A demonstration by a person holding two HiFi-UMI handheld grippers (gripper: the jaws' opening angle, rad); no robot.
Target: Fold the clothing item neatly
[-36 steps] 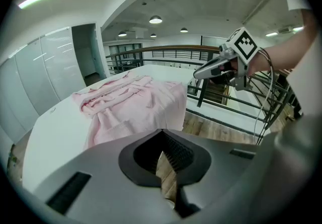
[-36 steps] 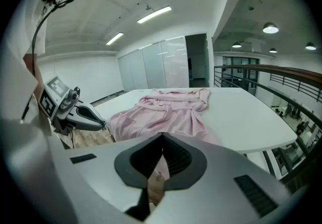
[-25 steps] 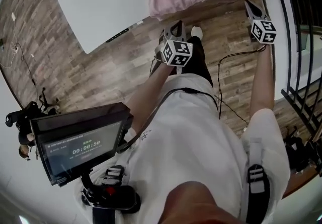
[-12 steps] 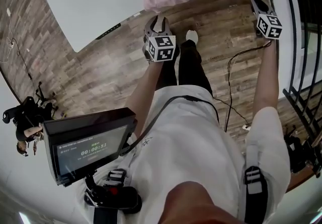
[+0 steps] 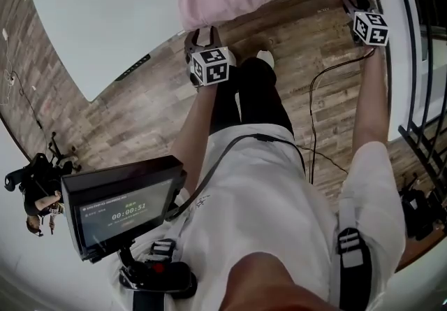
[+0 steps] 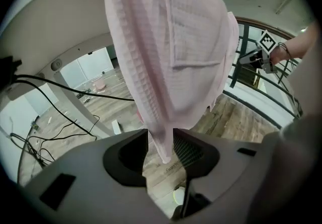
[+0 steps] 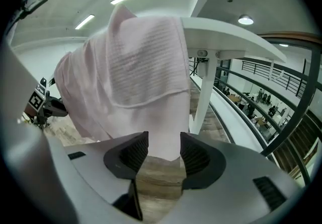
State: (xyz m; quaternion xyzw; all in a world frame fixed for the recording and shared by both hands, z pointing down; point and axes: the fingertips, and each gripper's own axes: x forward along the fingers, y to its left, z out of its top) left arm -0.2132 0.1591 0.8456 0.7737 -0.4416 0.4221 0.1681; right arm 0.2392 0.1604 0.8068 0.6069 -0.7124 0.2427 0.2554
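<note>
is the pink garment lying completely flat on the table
No, the pink garment hangs down over the edge of the white table.

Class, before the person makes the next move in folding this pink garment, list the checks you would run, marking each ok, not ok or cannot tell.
1. Left gripper jaws apart: ok. They have just been opening, and the garment hem hangs between them.
2. Right gripper jaws apart: ok. They have just been opening, with the hem between them too.
3. Cloth gripped for the fold: not ok. Neither gripper presses on it.
4. Garment supported: ok. It is draped over the table edge.
5. Garment flat on the table top: cannot tell. Most of it is out of view.
</note>
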